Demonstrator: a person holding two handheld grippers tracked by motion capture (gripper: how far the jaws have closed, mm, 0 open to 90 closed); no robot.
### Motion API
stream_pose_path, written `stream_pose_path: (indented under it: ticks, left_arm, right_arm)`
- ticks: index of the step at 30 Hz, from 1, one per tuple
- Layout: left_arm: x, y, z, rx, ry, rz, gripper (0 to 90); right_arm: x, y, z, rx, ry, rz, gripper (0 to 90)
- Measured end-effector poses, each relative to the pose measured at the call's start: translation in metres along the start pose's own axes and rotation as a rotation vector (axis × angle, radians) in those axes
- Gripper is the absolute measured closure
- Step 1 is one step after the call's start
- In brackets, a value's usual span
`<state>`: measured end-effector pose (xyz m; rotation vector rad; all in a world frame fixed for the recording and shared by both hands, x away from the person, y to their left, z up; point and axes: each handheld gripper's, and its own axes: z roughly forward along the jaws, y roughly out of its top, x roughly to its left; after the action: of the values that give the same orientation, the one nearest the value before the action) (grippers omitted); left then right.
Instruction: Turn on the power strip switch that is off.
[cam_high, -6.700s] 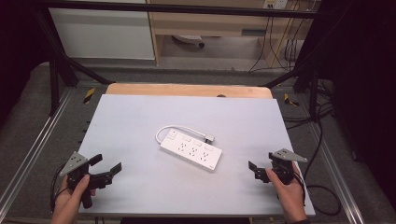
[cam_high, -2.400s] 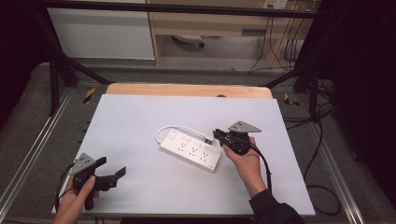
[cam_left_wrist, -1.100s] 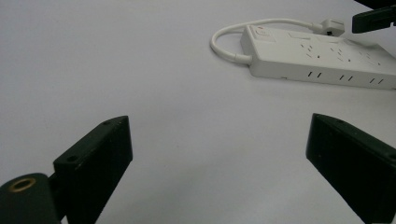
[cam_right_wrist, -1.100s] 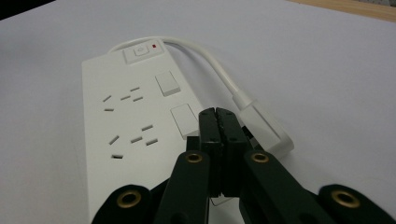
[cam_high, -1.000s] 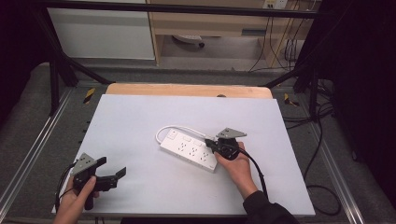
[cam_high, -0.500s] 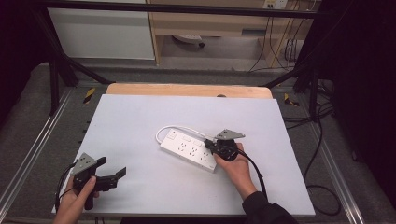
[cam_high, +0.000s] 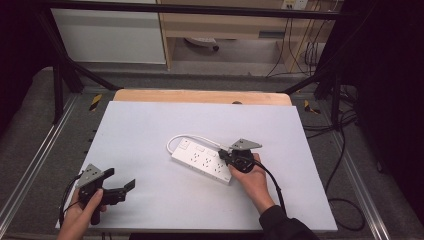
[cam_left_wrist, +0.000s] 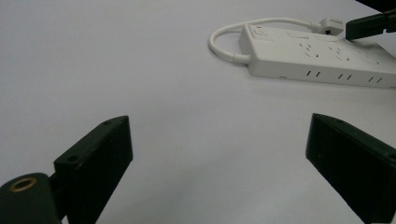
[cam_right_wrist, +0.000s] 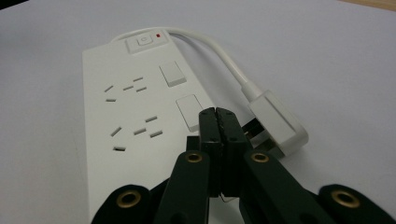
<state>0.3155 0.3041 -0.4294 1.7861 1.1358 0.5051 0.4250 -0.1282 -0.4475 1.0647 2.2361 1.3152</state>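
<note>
The power strip (cam_high: 202, 161) lies mid-bench, long axis running diagonally from far-left to near-right, with the right hand-held gripper (cam_right_wrist: 218, 122), jaws pressed together and empty, over its near end beside the plug (cam_right_wrist: 275, 125), while the left hand-held gripper (cam_high: 119, 186) waits wide open well apart.

A pale grey-white table top (cam_high: 150, 130) lies on a wooden board whose edge (cam_high: 200, 96) shows along the far side, all set inside a dark metal frame (cam_high: 60, 75) with rails at left and right. The floor (cam_high: 30, 130) around it is grey carpet, with black cables (cam_high: 345, 165) trailing over it at the right. Beyond the table stand a white cabinet (cam_high: 110, 35) and a light wooden shelf unit (cam_high: 225, 25), more cables hang at the far right, and the room's edges fall into deep shadow.
</note>
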Motion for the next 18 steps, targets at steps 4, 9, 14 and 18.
stream_pose_path:
  ticks: [4,9,14,18]
  left_arm:
    - [-0.0003,-0.0002,0.0003,0.002,-0.002,0.0,7.3]
    - [-0.0002,-0.0001,0.0004,0.005,-0.001,0.0,7.3]
    - [-0.0004,-0.0002,0.0005,0.007,-0.001,0.002,7.3]
    - [-0.0003,-0.0003,0.0007,0.007,-0.001,0.001,7.3]
  right_arm:
    - [0.0003,-0.0003,0.0001,-0.003,-0.001,-0.004,90.0]
    - [0.0002,-0.0008,0.0,-0.003,0.001,-0.007,90.0]
    - [-0.0002,-0.0009,0.0002,-0.005,0.004,-0.004,90.0]
    - [-0.0004,-0.0011,0.0,-0.005,0.006,0.0,90.0]
